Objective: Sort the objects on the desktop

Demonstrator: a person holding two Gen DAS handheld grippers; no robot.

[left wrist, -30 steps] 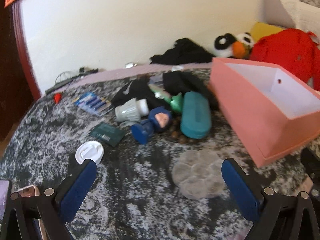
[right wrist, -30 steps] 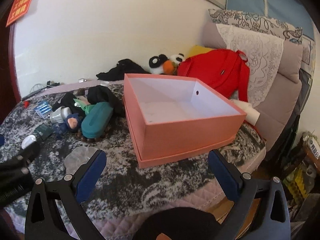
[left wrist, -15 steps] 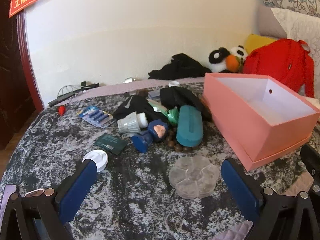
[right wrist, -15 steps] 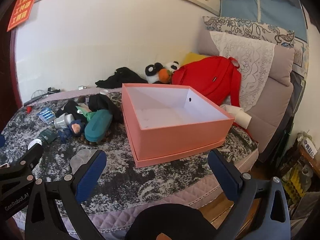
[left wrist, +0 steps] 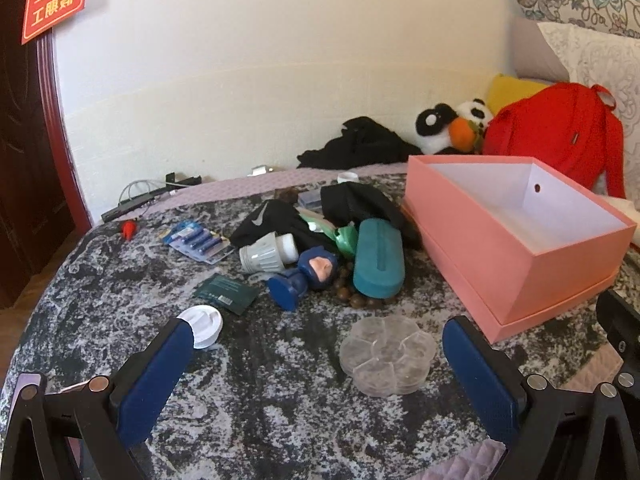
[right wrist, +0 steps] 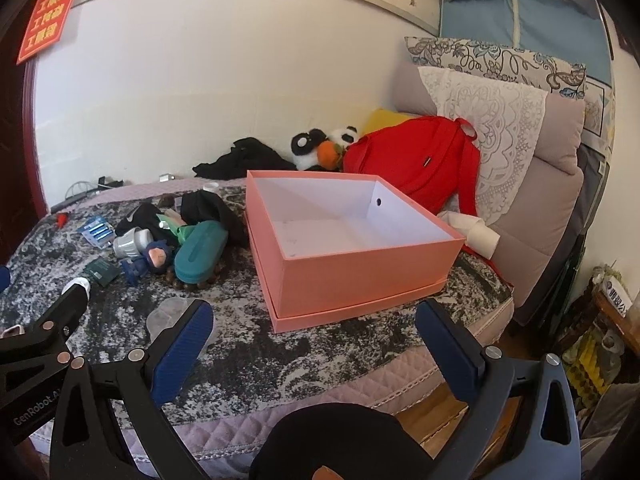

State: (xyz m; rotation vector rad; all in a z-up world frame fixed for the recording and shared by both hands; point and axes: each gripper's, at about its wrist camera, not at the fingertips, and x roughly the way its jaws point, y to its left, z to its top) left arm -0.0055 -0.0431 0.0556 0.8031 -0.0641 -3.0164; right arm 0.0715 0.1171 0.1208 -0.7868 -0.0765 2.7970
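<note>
An empty pink box point(left wrist: 516, 236) point(right wrist: 348, 240) stands on the patterned bed cover. Left of it lies a pile: a teal case point(left wrist: 378, 258) point(right wrist: 200, 250), a blue figurine point(left wrist: 308, 276), a white bulb point(left wrist: 268, 254), a battery pack point(left wrist: 198, 240), a dark green packet point(left wrist: 226, 294), a white lid point(left wrist: 204, 324), brown beads point(left wrist: 352, 298) and black cloth point(left wrist: 280, 220). A clear flower-shaped case point(left wrist: 388, 354) lies nearest. My left gripper point(left wrist: 316, 352) is open and empty, above the near cover. My right gripper point(right wrist: 312, 328) is open and empty, in front of the box.
A red backpack point(right wrist: 420, 160), a panda plush point(right wrist: 320, 146) and pillows point(right wrist: 500, 120) lie behind the box. Cables point(left wrist: 140, 196) run along the wall at the back left. The bed's front edge point(right wrist: 320, 392) drops to the floor at the right.
Both grippers have pulled back and risen, so the bed and box look smaller and farther. Nothing on the bed has moved. Both stay open.
</note>
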